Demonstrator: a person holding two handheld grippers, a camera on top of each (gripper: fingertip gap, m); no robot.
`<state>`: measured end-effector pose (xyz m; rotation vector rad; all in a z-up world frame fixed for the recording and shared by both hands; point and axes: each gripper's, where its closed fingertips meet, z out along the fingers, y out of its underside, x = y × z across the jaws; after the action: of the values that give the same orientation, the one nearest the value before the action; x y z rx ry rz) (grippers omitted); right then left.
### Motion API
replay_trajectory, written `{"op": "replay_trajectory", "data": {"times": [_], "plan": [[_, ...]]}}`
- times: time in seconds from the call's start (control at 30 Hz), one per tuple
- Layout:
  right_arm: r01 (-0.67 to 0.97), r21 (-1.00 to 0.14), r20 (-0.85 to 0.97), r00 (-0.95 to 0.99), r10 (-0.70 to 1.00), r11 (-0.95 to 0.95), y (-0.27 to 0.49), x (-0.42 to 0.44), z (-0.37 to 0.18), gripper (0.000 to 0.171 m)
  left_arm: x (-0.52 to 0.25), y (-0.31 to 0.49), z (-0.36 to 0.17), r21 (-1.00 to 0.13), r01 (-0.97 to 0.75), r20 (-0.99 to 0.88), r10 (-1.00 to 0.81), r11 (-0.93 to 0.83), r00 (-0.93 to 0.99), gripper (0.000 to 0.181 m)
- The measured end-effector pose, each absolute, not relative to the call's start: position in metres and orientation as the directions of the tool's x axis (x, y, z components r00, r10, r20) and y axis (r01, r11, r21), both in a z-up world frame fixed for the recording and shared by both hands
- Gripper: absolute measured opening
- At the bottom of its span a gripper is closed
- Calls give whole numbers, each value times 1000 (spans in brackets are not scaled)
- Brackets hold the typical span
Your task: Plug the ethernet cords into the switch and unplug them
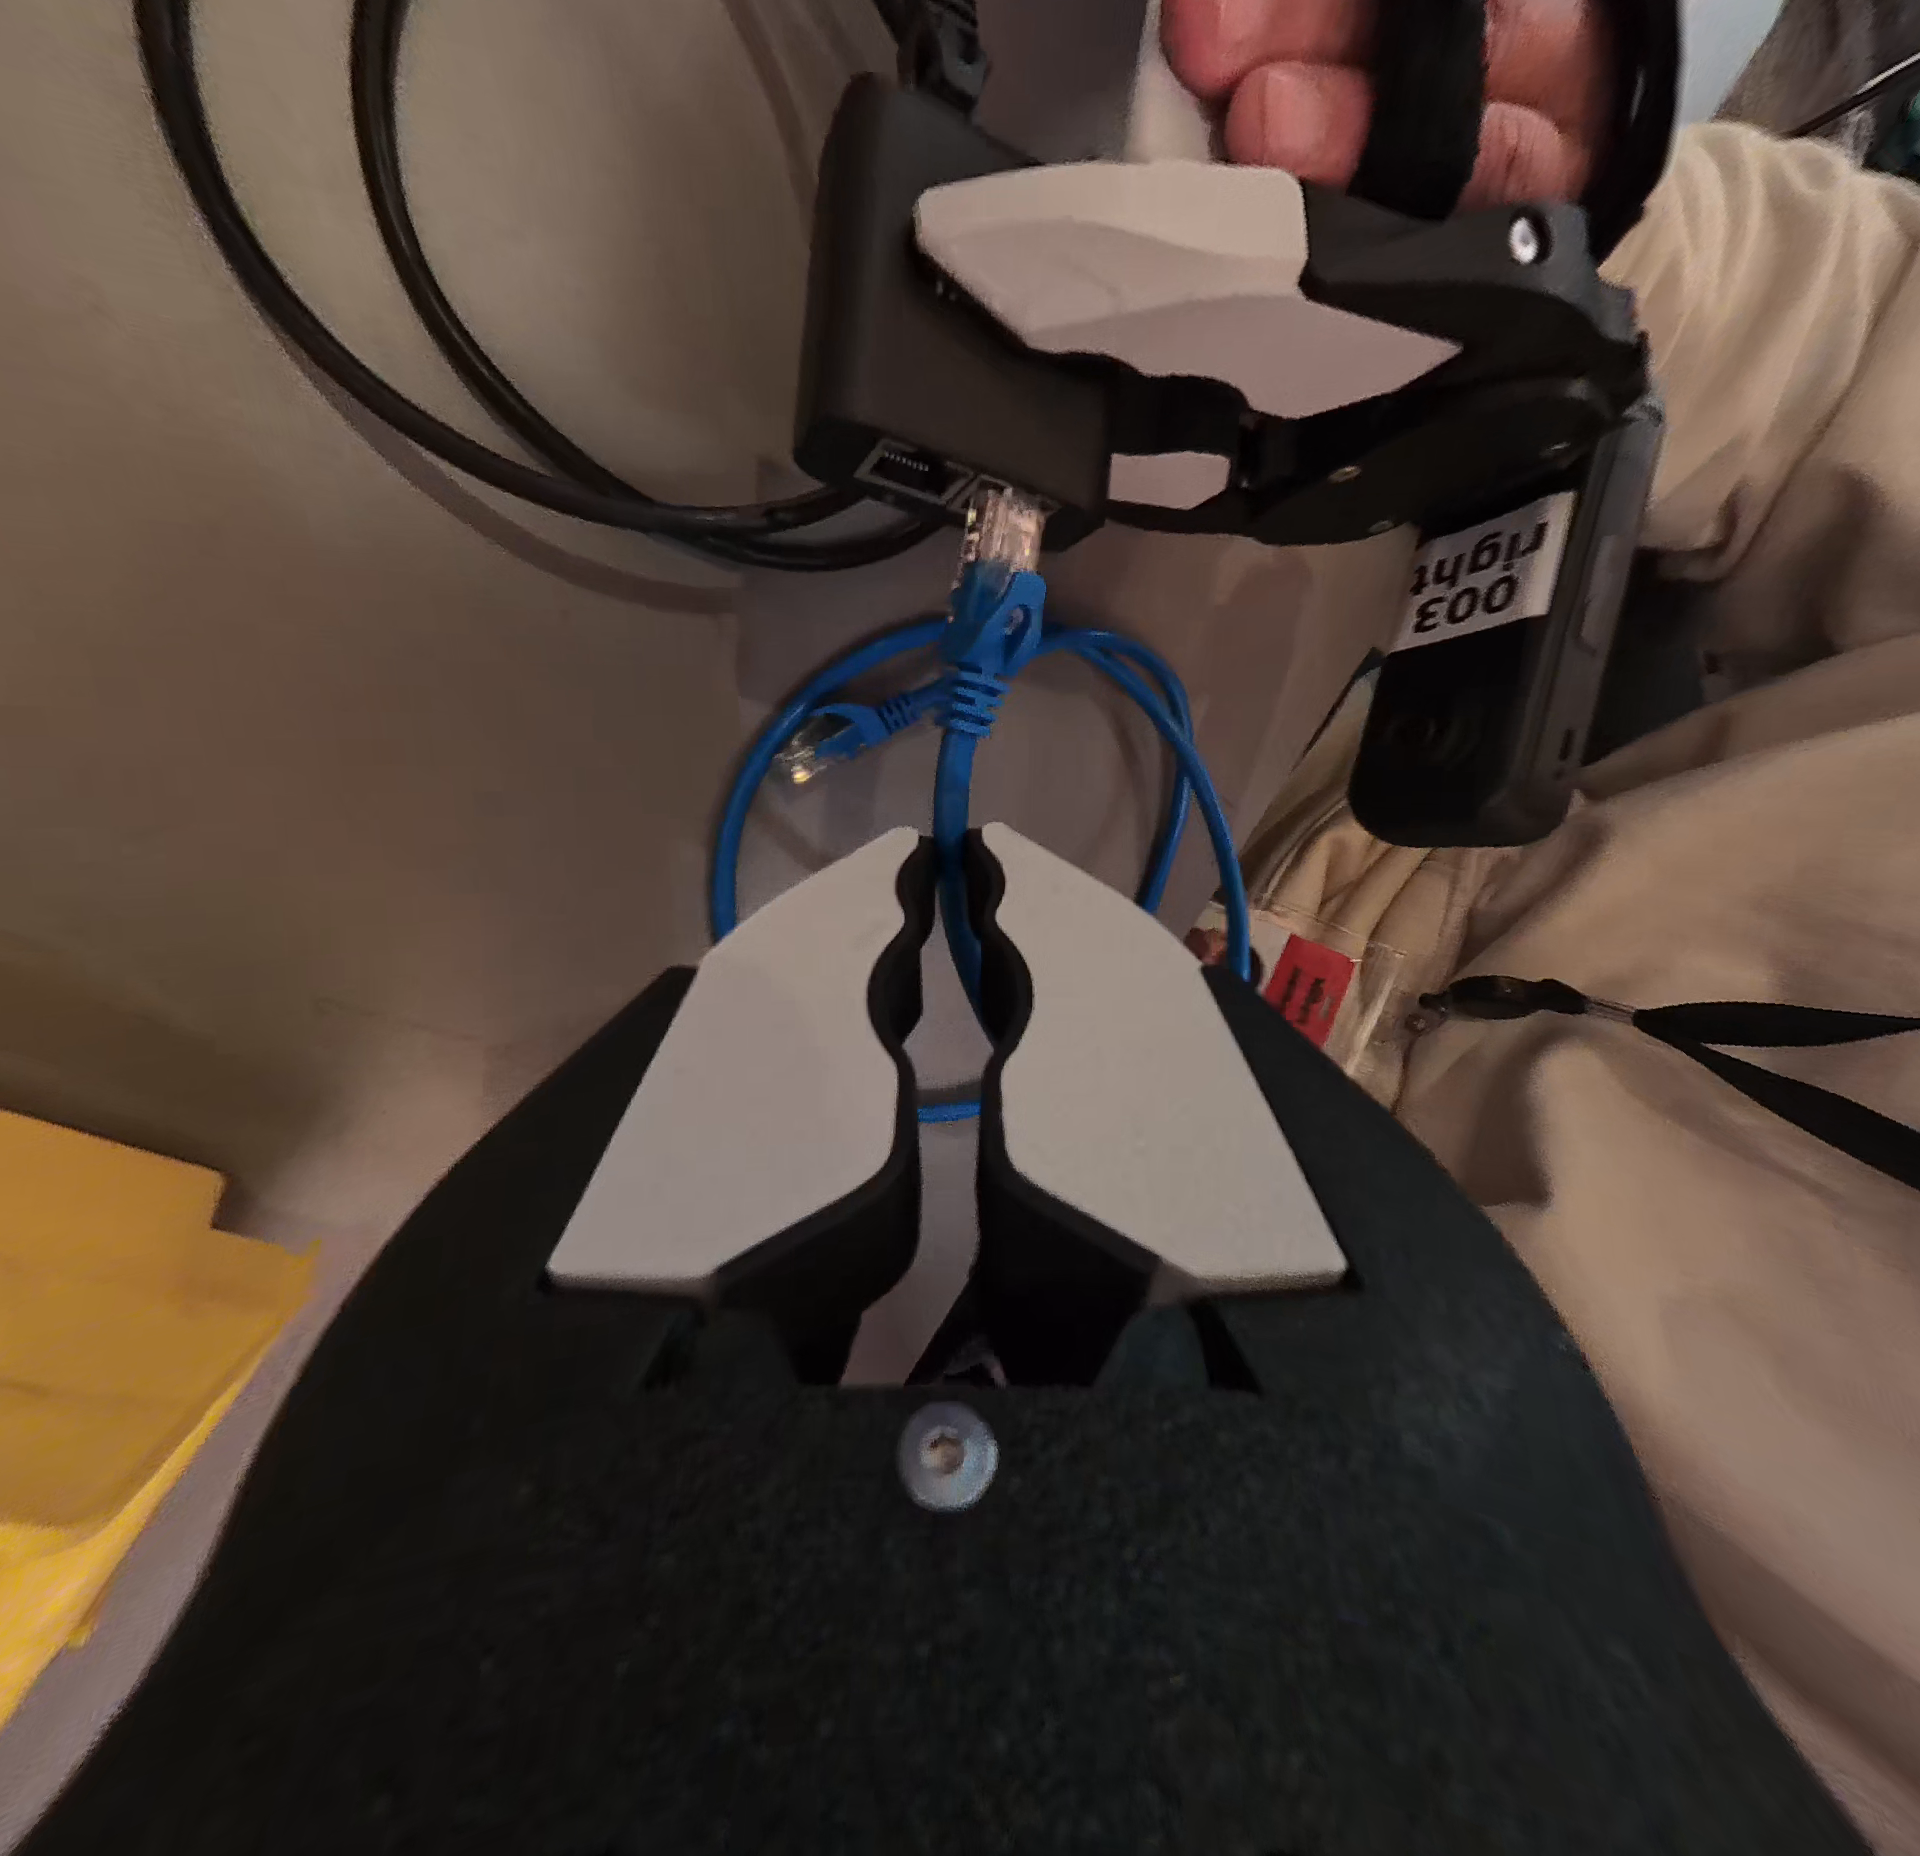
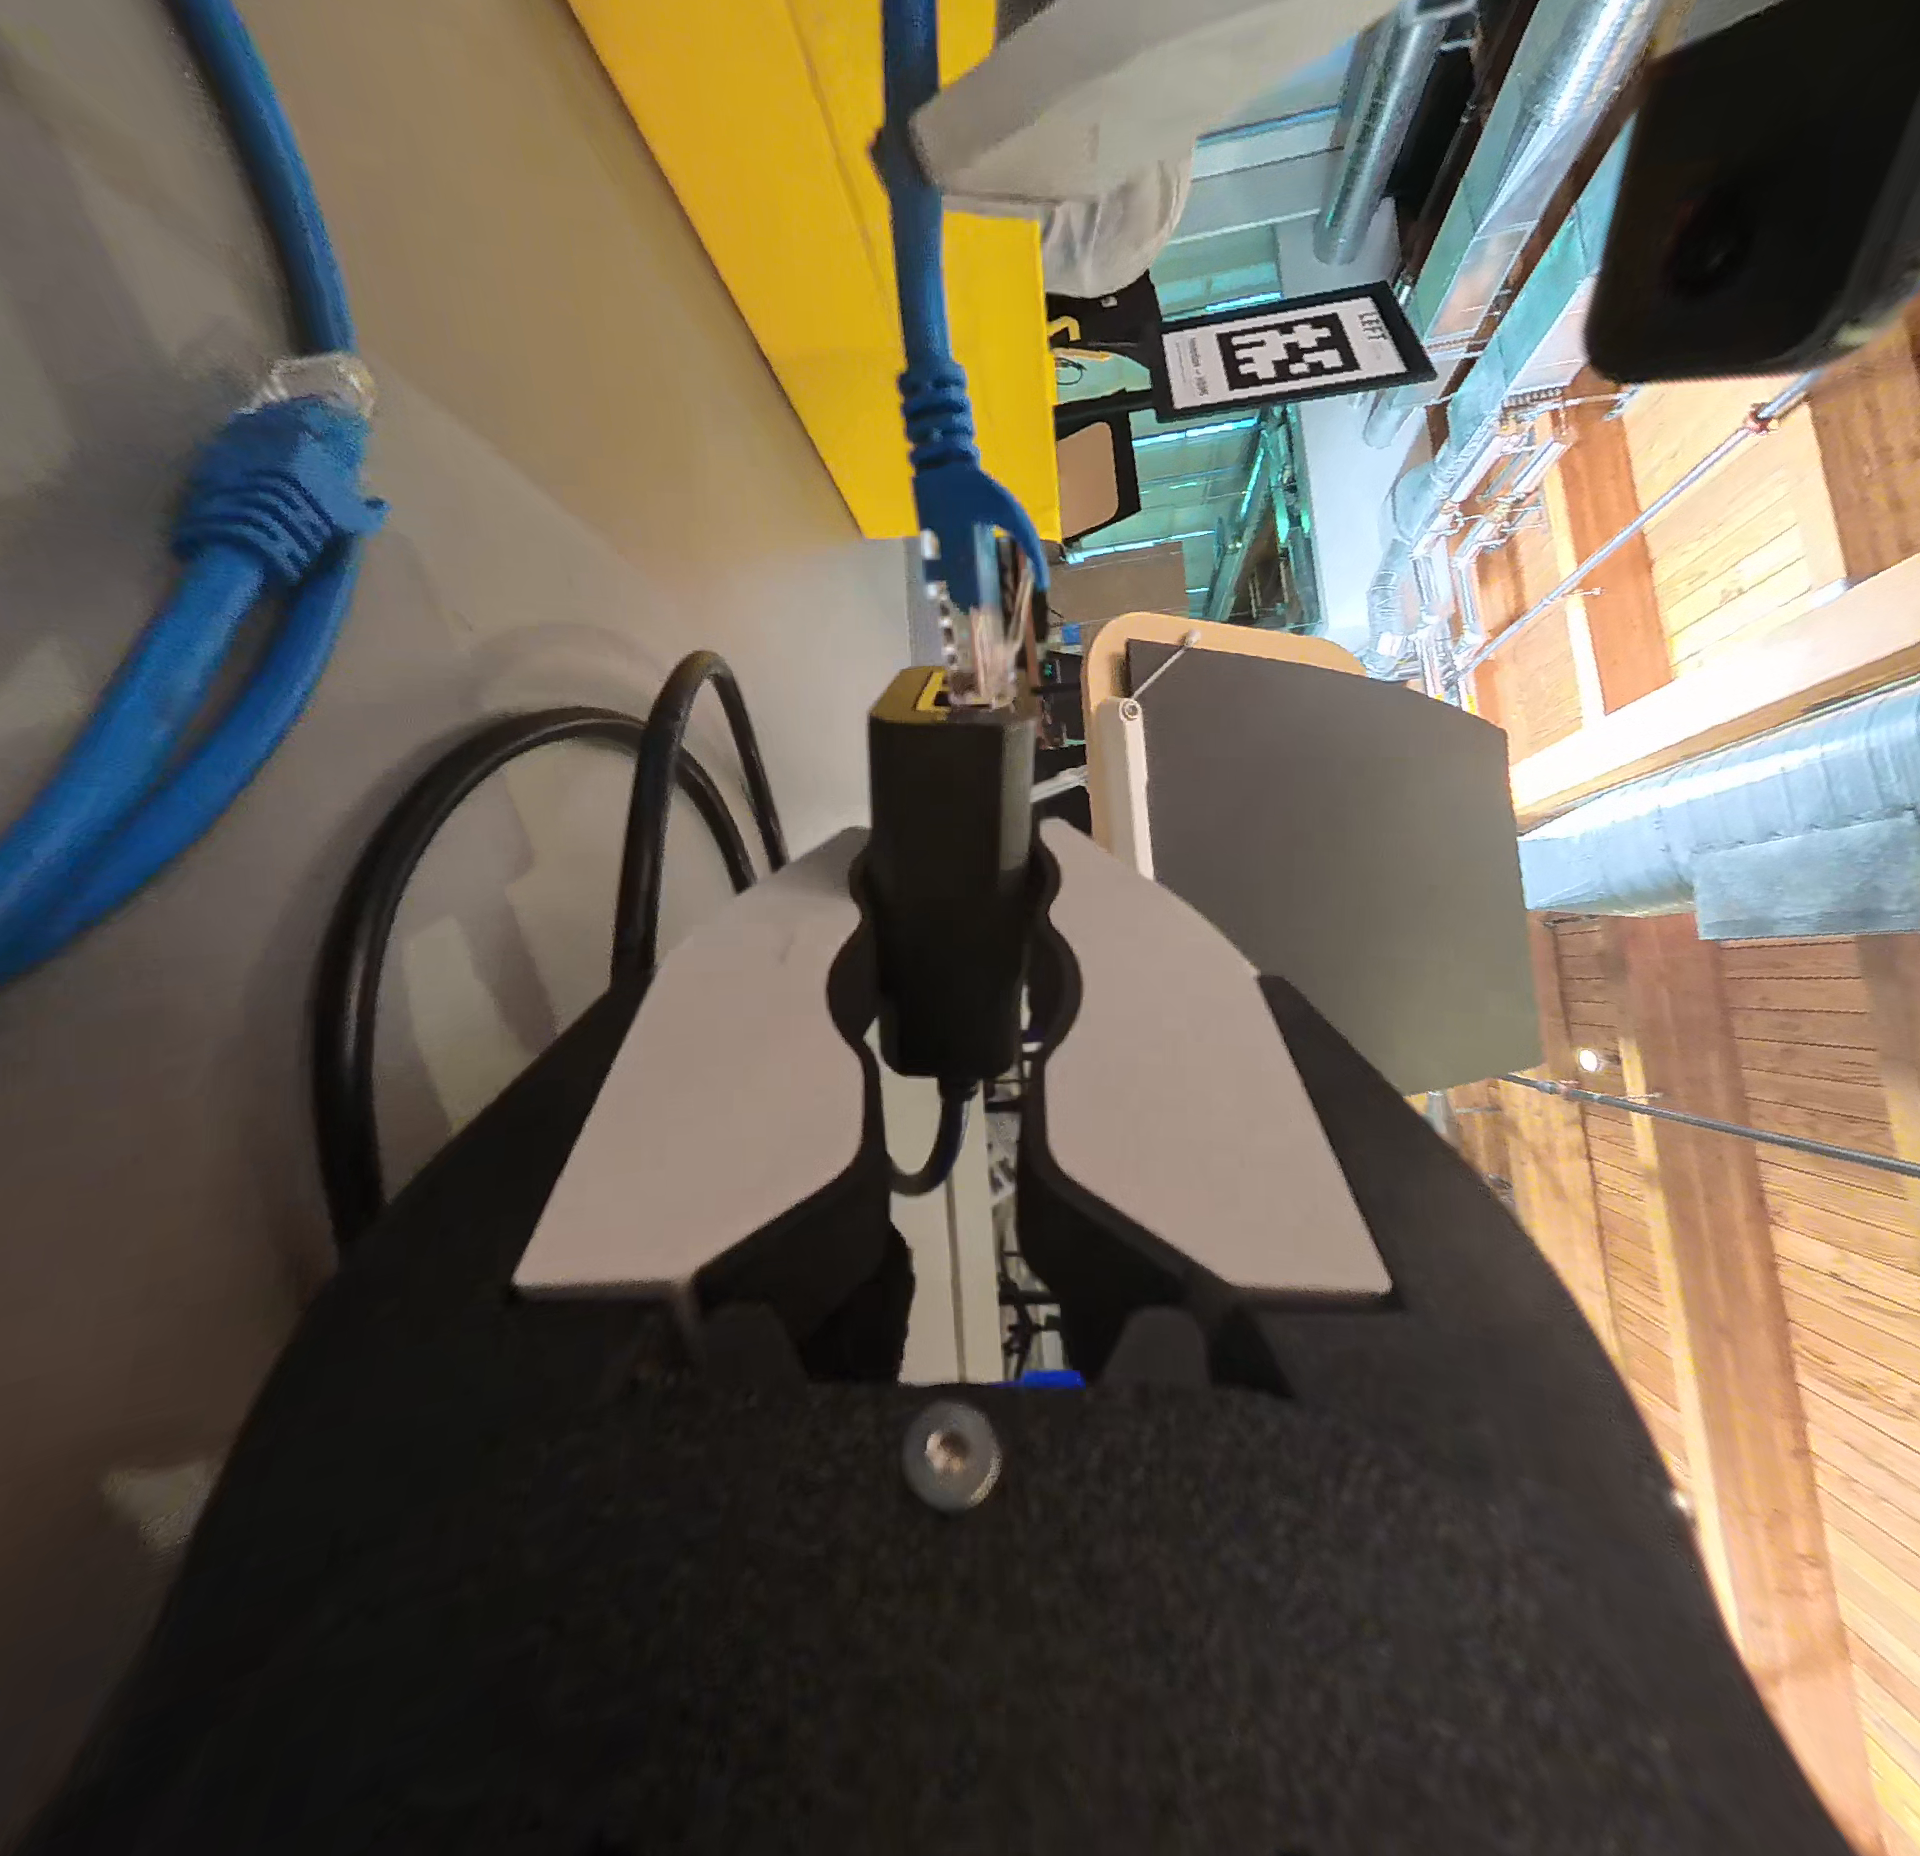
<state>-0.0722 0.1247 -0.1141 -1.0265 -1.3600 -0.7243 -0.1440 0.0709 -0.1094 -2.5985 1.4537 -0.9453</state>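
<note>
My left gripper [image 1: 951,850] is shut on a blue ethernet cord [image 1: 954,809] just behind its clear plug [image 1: 1000,533]. The plug's tip is at a port on the front of the black switch [image 1: 894,341]. My right gripper [image 2: 951,861] is shut on the switch [image 2: 951,850] and holds it up off the table. In the right wrist view the cord's plug [image 2: 987,643] meets the switch's yellow-edged port face. The cord's other plug [image 1: 808,757] lies loose on the table; it also shows in the right wrist view [image 2: 312,378].
The switch's black power cable [image 1: 312,279] loops over the beige table [image 1: 260,767]. Yellow envelopes [image 1: 114,1318] lie at the table's left. A person in a beige jacket [image 1: 1714,871] stands close on the right. A black-backed chair [image 2: 1320,840] is beyond the switch. Some 9 centimetres of space lies between my two pairs of fingers.
</note>
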Motion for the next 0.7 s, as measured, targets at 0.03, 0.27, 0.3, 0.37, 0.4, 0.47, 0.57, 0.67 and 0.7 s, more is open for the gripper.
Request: {"op": "replay_trajectory", "data": {"times": [0.03,0.27,0.3,0.37,0.4,0.47,0.57,0.67,0.7], "plan": [[898,-165,984,120,135,409,125,-72,-113,24,-143,69,-109,-294,-763,527,-764,-576,374,5],[899,-143,986,94,136,414,123,-76,-118,24,-150,72,-122,-237,-763,541,-734,-601,410,5],[898,-148,985,98,140,415,124,-76,-118,24,-149,71,-121,-246,-761,546,-735,-600,403,5],[896,-148,985,97,142,418,124,-76,-118,24,-148,69,-119,-259,-763,554,-738,-593,386,4],[898,-142,986,90,142,417,124,-77,-120,24,-148,67,-119,-259,-766,556,-739,-589,380,4],[897,-130,987,77,141,422,123,-79,-122,24,-149,65,-120,-250,-774,555,-741,-582,378,4],[893,-140,985,83,148,429,122,-80,-122,24,-150,64,-123,-231,-779,560,-735,-582,382,5],[892,-140,985,83,149,431,122,-81,-122,24,-152,61,-126,-206,-799,554,-741,-564,380,5],[893,-140,985,83,150,428,123,-80,-122,24,-151,61,-127,-203,-801,555,-740,-563,379,5]]}}
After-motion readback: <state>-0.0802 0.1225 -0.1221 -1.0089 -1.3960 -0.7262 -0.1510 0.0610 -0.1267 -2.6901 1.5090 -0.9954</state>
